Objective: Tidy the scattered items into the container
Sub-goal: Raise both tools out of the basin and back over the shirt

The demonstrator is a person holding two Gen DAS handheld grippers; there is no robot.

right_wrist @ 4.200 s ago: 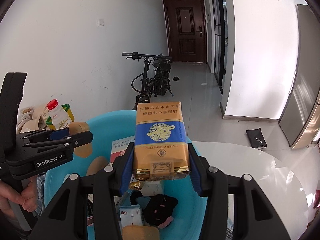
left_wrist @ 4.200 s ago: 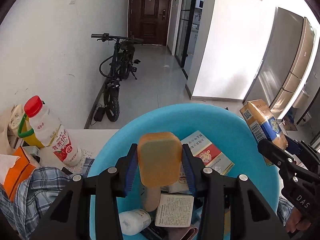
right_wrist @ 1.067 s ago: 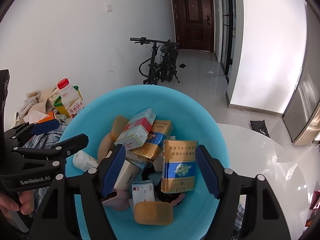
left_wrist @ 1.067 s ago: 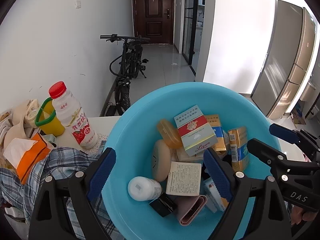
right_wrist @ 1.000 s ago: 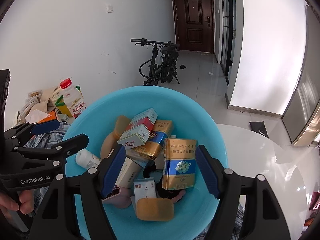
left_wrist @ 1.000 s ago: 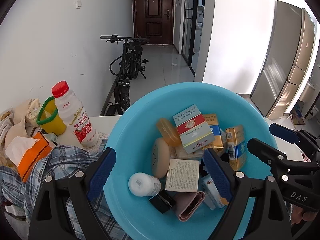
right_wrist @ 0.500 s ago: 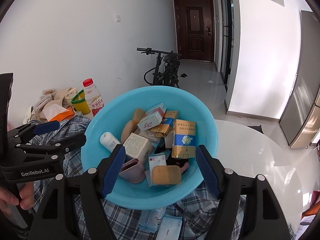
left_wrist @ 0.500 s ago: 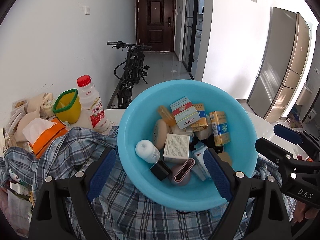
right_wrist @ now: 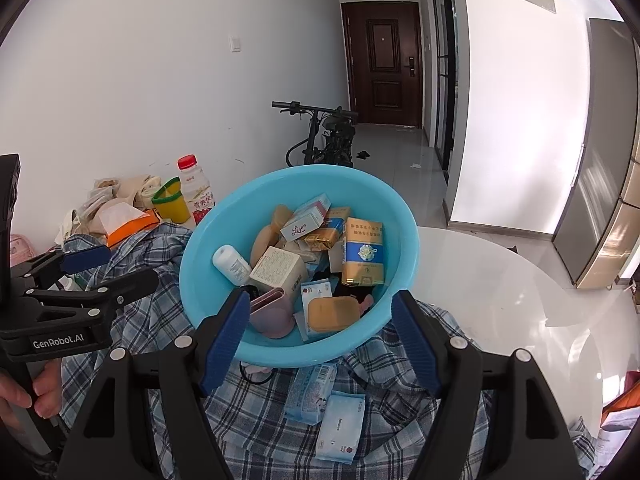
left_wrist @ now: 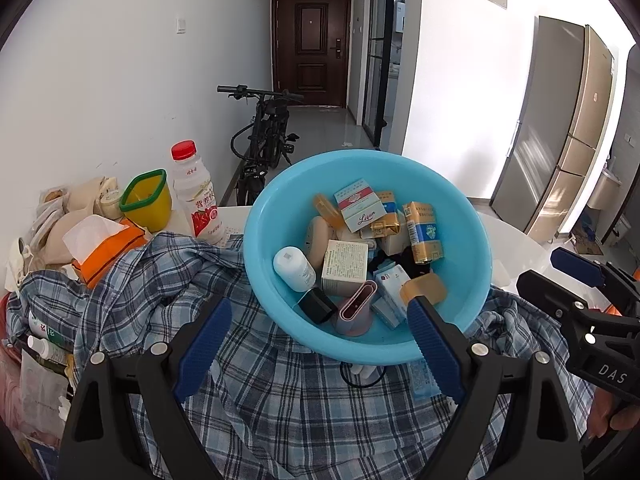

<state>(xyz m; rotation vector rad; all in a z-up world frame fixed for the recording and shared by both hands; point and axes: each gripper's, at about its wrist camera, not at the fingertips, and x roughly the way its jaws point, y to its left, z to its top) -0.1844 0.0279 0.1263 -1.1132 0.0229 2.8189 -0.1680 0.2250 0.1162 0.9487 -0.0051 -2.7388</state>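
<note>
Both grippers, left gripper (left_wrist: 316, 346) and right gripper (right_wrist: 320, 336), are hanging wide and empty over the plaid shirt (right_wrist: 264, 412), where two tissue packs (right_wrist: 324, 404) are lying unpicked; beyond them the blue basin (right_wrist: 200, 248) is sitting full of boxes and bottles, so little seems left.

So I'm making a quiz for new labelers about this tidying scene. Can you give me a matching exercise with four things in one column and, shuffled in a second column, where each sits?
Things:
1. gold and blue pack
2. white tissue packet
3. red-capped bottle
4. bicycle

Places:
A. on the plaid cloth, in front of the basin
B. on the floor by the wall
C. inside the blue basin
D. beside the yellow cup, left of the basin

Pairs: 1-C, 2-A, 3-D, 4-B
</note>
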